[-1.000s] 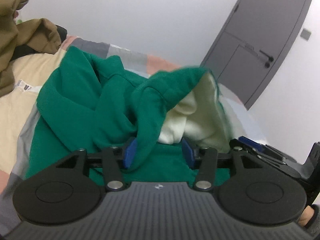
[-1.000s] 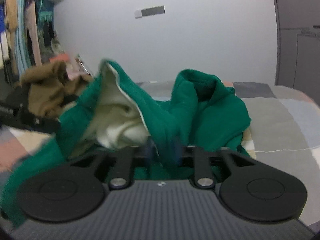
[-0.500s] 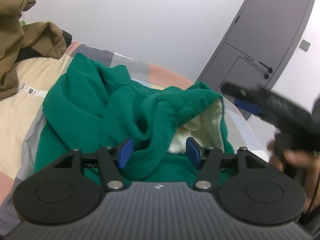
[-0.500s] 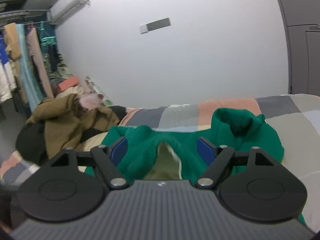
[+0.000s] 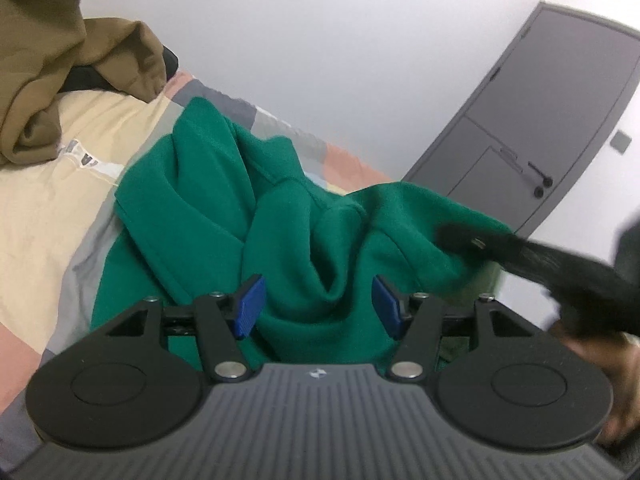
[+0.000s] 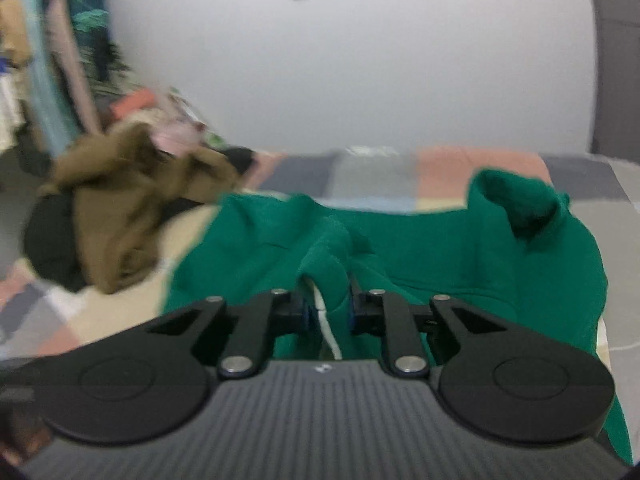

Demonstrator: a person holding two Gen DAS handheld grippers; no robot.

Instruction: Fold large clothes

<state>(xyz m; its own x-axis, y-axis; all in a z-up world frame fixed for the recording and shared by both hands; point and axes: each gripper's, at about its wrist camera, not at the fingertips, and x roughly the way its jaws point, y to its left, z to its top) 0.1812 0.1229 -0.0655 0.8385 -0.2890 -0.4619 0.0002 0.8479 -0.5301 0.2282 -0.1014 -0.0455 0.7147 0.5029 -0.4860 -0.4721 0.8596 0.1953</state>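
Observation:
A green sweatshirt (image 5: 200, 200) with a cream lining lies crumpled on the bed. My left gripper (image 5: 318, 306) hovers low over its near side, jaws apart, with a loose bunch of green cloth between the blue pads (image 5: 250, 306). My right gripper (image 6: 329, 312) is closing: its pads stand narrow on an upright fold of the sweatshirt (image 6: 440, 248), whose pale hem edge shows between them. In the left wrist view the right gripper (image 5: 456, 238) reaches in blurred from the right onto the cloth's raised edge, with a hand (image 5: 608, 368) behind it.
A brown garment (image 5: 48, 72) is heaped over something black at the bed's far left, also in the right wrist view (image 6: 132, 200). The patchwork bedcover (image 5: 40, 208) spreads around. A grey door (image 5: 540, 120) stands behind. Hanging clothes (image 6: 48, 60) line the left wall.
The right gripper let go of the cloth, opened wide and lifted, then came back and closed on a fold. The cream lining is now mostly hidden. The left gripper widened slightly and shifted.

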